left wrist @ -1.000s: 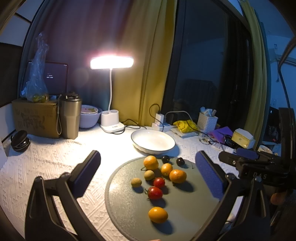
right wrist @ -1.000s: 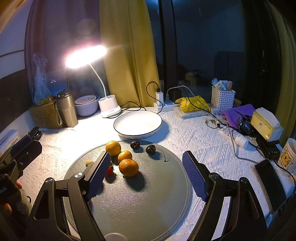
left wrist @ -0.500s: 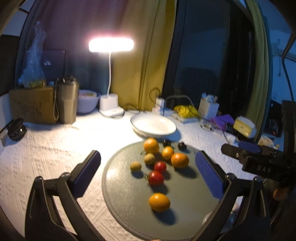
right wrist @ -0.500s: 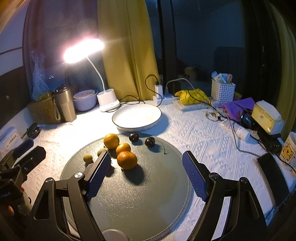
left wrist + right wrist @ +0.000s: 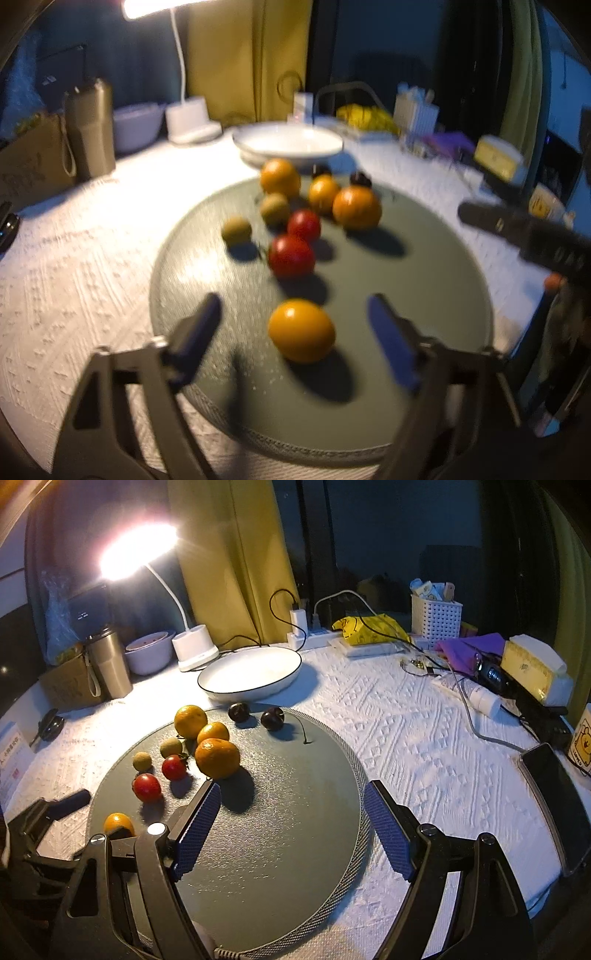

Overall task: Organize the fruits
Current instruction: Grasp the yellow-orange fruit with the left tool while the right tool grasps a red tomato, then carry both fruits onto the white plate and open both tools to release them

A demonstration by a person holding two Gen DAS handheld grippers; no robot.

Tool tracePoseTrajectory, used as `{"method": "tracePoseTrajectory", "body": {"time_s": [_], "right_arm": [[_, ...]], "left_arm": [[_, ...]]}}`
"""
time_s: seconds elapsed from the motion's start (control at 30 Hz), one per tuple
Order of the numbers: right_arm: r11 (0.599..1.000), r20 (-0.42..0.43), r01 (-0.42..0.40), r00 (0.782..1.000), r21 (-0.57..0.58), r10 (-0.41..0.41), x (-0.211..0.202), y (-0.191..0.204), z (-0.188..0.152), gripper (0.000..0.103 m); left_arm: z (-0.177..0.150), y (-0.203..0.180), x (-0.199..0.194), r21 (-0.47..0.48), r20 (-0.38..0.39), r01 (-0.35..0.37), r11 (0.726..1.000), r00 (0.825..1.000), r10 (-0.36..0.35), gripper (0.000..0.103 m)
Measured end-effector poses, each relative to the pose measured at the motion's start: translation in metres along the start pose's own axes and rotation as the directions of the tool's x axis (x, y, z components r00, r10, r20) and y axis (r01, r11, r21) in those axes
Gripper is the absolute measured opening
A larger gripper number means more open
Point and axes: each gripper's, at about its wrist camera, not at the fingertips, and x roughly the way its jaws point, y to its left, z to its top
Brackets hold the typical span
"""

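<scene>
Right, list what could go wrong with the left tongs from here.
1. The left tongs are closing around the yellow-orange fruit, pads not yet touching. It is round and smooth on the grey mat, so an uneven pinch may send it rolling.
2. The red tomato sits just behind it; a nudged fruit could knock it.
3. The left view is blurred, so the alignment is uncertain.

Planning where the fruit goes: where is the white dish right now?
The white dish sits on the tablecloth just beyond the round grey mat's far edge, right of the lamp base, with two dark cherries nearest it.
</scene>
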Motion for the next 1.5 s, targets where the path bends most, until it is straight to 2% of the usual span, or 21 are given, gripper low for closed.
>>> {"method": "tracePoseTrajectory", "body": {"time_s": [0.03,0.1,0.2,0.4,0.8,0.87,0.93,1.17,1.23,1.27,1.5], "right_arm": [[1.000,-0.004,-0.001,1.000,-0.001,0.001,0.002,0.000,0.000,0.083],[1.000,-0.014,-0.004,1.000,-0.006,0.004,0.005,0.001,0.000,0.083],[1.000,-0.036,-0.017,0.999,-0.016,0.016,0.010,0.006,0.000,0.083],[0.996,-0.063,-0.072,0.996,-0.058,0.068,0.021,0.030,0.003,0.082],[0.970,-0.163,-0.210,0.968,-0.123,0.189,0.049,0.099,0.004,0.077],[0.965,-0.181,-0.226,0.963,-0.131,0.200,0.056,0.109,0.004,0.073],[0.963,-0.197,-0.232,0.959,-0.136,0.203,0.063,0.117,0.005,0.060],[0.950,-0.250,-0.264,0.943,-0.164,0.218,0.077,0.134,0.003,0.052],[0.947,-0.282,-0.269,0.935,-0.174,0.213,0.084,0.136,0.002,0.037],[0.948,-0.294,-0.268,0.932,-0.173,0.210,0.087,0.136,0.002,0.035],[0.938,-0.306,-0.298,0.923,-0.175,0.236,0.089,0.137,0.002,0.034]], "left_arm": [[-0.001,0.002,0.006,0.007,-0.017,-0.005,1.000,1.000,0.005,0.055],[-0.003,0.002,0.008,0.018,-0.018,-0.024,1.000,1.000,0.024,0.048],[-0.003,0.005,0.008,0.006,-0.024,-0.005,1.000,1.000,0.005,0.038],[-0.002,0.024,-0.001,-0.067,-0.029,0.037,0.997,0.999,-0.039,0.038],[0.000,0.080,-0.013,-0.104,0.039,0.006,0.995,0.999,-0.002,0.038],[0.001,0.087,-0.015,-0.111,0.045,0.004,0.994,0.999,0.001,0.038],[0.003,0.092,-0.016,-0.115,0.051,-0.002,0.993,0.999,0.008,0.038],[0.005,0.101,-0.019,-0.128,0.054,0.005,0.992,0.999,0.002,0.038],[0.006,0.101,-0.020,-0.129,0.055,0.005,0.992,0.998,0.002,0.038],[0.007,0.101,-0.020,-0.129,0.055,0.004,0.992,0.998,0.003,0.038],[0.016,0.099,-0.020,-0.130,0.064,-0.006,0.992,0.998,0.014,0.038]]}}
